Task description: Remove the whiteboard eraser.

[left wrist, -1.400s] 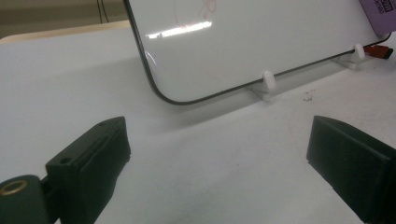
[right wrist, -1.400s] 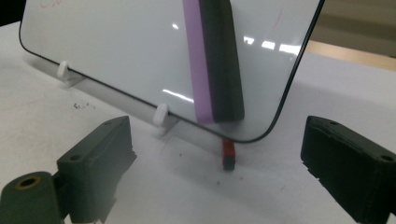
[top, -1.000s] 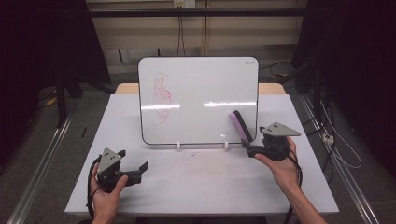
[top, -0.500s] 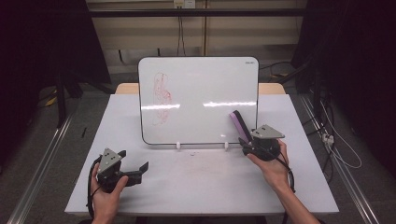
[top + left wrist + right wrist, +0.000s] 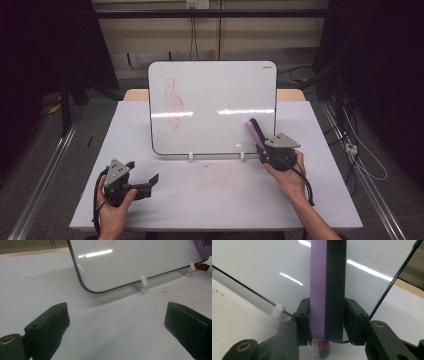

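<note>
left gripper point(image 5: 152, 179): my jaws gape wide, nothing held, at 7 o'clock on the table point(image 5: 215, 200).
whiteboard point(image 5: 215, 107): upright at centre, red scribble point(image 5: 172, 105) at 10 o'clock.
right gripper point(image 5: 326, 317): my jaws clamp the purple eraser point(image 5: 327, 285) at the board's 5 o'clock corner.

In the right gripper view the eraser point(image 5: 328, 287) runs past the top edge, so we cannot see its upper end. A small red object point(image 5: 323, 348) below it is mostly covered; we cannot identify it. The whiteboard point(image 5: 212, 107) scribble point(image 5: 173, 105) is too small to read. In the left gripper view the scribble is cut off by the top edge.
</note>
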`<state>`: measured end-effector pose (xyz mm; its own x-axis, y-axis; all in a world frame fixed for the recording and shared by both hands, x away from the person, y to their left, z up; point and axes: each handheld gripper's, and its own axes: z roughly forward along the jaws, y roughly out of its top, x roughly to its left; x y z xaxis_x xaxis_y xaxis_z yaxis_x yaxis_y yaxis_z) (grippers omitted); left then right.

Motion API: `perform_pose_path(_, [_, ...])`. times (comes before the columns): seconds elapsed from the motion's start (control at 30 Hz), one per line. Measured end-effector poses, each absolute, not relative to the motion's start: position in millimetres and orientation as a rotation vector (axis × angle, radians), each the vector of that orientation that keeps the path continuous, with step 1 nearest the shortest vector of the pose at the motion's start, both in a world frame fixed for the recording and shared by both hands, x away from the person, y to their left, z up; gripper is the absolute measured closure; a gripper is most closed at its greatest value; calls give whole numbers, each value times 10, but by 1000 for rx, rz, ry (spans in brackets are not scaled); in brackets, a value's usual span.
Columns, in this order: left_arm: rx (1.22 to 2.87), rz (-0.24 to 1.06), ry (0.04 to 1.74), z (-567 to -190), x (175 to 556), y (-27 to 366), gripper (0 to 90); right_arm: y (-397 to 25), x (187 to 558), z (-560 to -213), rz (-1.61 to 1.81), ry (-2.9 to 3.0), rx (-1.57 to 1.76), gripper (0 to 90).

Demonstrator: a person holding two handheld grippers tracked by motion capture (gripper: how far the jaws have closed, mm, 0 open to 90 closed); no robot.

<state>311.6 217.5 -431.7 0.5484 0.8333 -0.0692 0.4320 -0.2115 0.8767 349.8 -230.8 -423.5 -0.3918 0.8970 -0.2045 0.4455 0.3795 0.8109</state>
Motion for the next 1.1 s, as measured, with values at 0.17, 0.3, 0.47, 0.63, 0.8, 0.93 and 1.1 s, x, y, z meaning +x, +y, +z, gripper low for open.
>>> perform_pose_path(0.17, [1839,533,1040,-4317,3115,2175,55,-2308,3498,-4236,888,1990,1151,611])
perform_pose_path(0.3, [1840,533,1041,-4317,3115,2177,55,-2312,3499,-4229,887,1989,1160,631])
perform_pose_path(0.47, [1836,532,1043,-4318,3114,2181,55,-2332,3498,-4217,907,1988,1163,640])
perform_pose_path(0.63, [1841,533,1042,-4317,3114,2186,55,-2356,3470,-4164,947,1980,1147,642])
perform_pose_path(0.8, [1840,533,1042,-4318,3113,2185,55,-2377,3455,-4161,964,1978,1157,642])
perform_pose_path(0.93, [1830,528,1053,-4327,3120,2190,55,-2415,3423,-4145,1024,1965,1172,642])
perform_pose_path(1.1, [1824,519,1057,-4333,3137,2214,56,-2422,3379,-4114,1094,1952,1170,642])
